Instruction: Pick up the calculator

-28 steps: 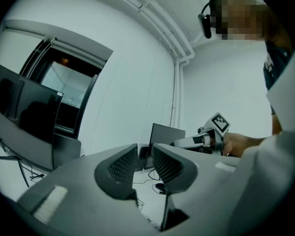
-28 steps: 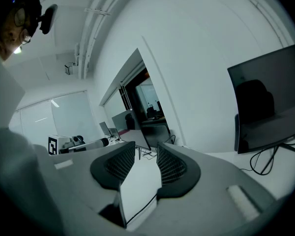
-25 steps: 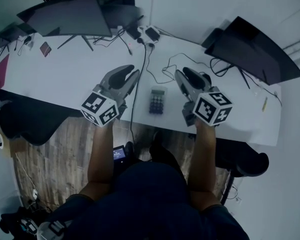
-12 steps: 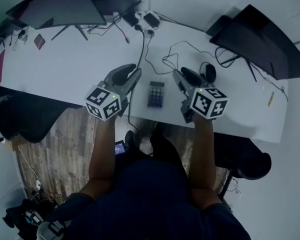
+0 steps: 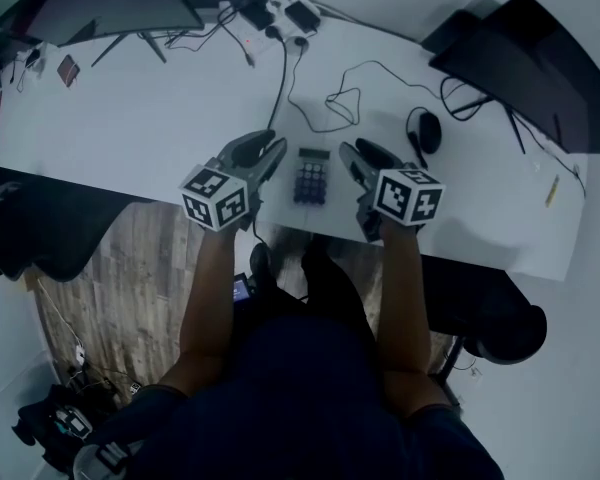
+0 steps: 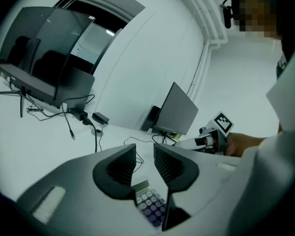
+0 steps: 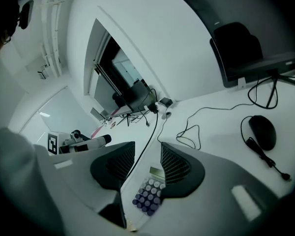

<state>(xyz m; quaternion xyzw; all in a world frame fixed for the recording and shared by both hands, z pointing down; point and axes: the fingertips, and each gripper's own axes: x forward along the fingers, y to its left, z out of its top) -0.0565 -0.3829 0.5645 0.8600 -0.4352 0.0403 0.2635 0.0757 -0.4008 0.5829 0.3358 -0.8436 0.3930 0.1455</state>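
White desk (image 5: 160, 108), mid-frame: calculator (image 5: 311, 176) between left gripper (image 5: 268, 148), its empty jaws opening, and right gripper (image 5: 351, 153), its empty jaws apart.

We've got a white desk (image 5: 130, 118) running diagonally across the upper half of the head view, with wood-plank floor (image 5: 130, 298) below it at left. A black chair (image 5: 40, 240) sits at the left edge, and a second chair (image 5: 500, 323) is lower right. One dark monitor (image 5: 110, 3) stands upper left, another monitor (image 5: 525, 63) upper right. In the gripper views we see a plain white wall (image 6: 152, 58) and white pipes (image 6: 206, 28) running up it. Light is dim and even.
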